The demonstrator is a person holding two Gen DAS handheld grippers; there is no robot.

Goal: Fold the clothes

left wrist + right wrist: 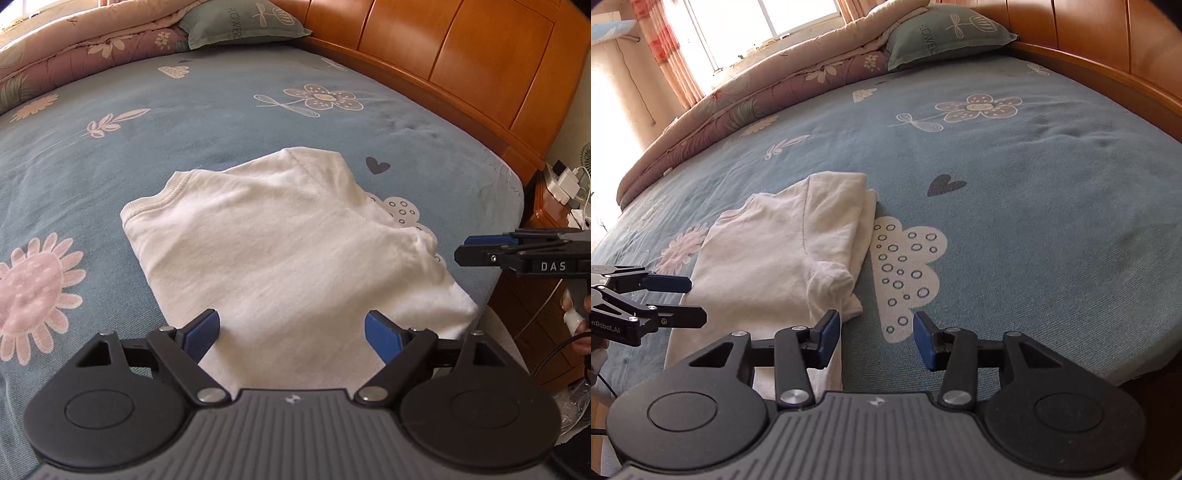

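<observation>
A white T-shirt [280, 240] lies folded into a rough rectangle on the blue flowered bedsheet [147, 147], collar at the far left. My left gripper [291, 332] hovers open over the shirt's near edge; the cloth shows between its blue pads, which do not press on it. My right gripper [876, 332] is open at the shirt's [768, 251] right edge, beside the bunched sleeve [831, 288], with only bedsheet [1034, 184] between its fingers. Each gripper also shows in the other's view: the right gripper [467, 248] at the right edge, the left gripper [696, 300] at the left edge.
A folded quilt [74, 48] and a green pillow [240, 22] lie along the far side of the bed. The wooden headboard [461, 55] runs along the right. A nightstand [550, 206] with chargers stands beyond the bed's right corner. A window [757, 22] is behind the quilt.
</observation>
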